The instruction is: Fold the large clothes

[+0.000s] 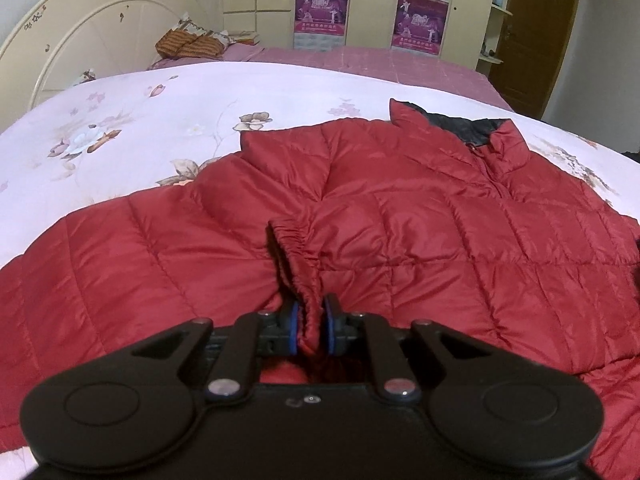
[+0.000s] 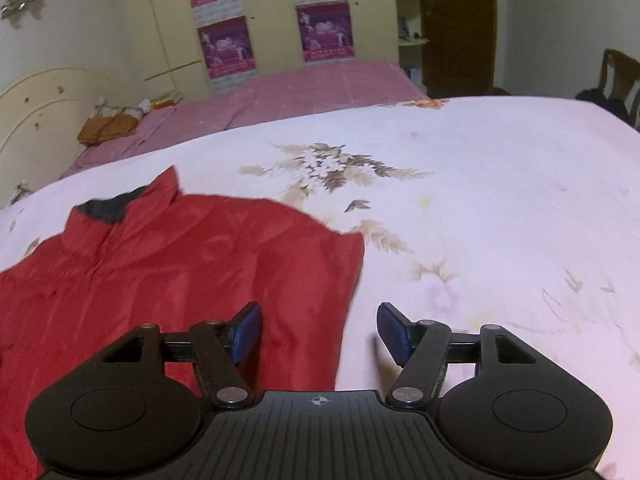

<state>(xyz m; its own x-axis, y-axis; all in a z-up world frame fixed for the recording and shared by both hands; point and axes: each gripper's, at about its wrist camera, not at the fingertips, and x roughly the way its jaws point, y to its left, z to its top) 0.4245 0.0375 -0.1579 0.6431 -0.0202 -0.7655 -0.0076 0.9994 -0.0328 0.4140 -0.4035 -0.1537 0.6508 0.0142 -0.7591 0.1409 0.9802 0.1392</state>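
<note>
Red quilted jacket (image 1: 400, 216) flat on floral bedsheet (image 2: 480, 200), collar away. Left gripper (image 1: 311, 326) pinches the elastic sleeve cuff (image 1: 298, 256). Right gripper (image 2: 318, 330) spread, empty, seemingly over the jacket's right edge; bare sheet beyond.

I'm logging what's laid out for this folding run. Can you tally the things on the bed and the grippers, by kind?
Red quilted jacket: 1
Flowered bedspread: 1
Pink sheet: 1
Pillows by the headboard: 2
Grippers: 2, the left gripper shut on the jacket's cuff, the right gripper open
Total: 7
</note>
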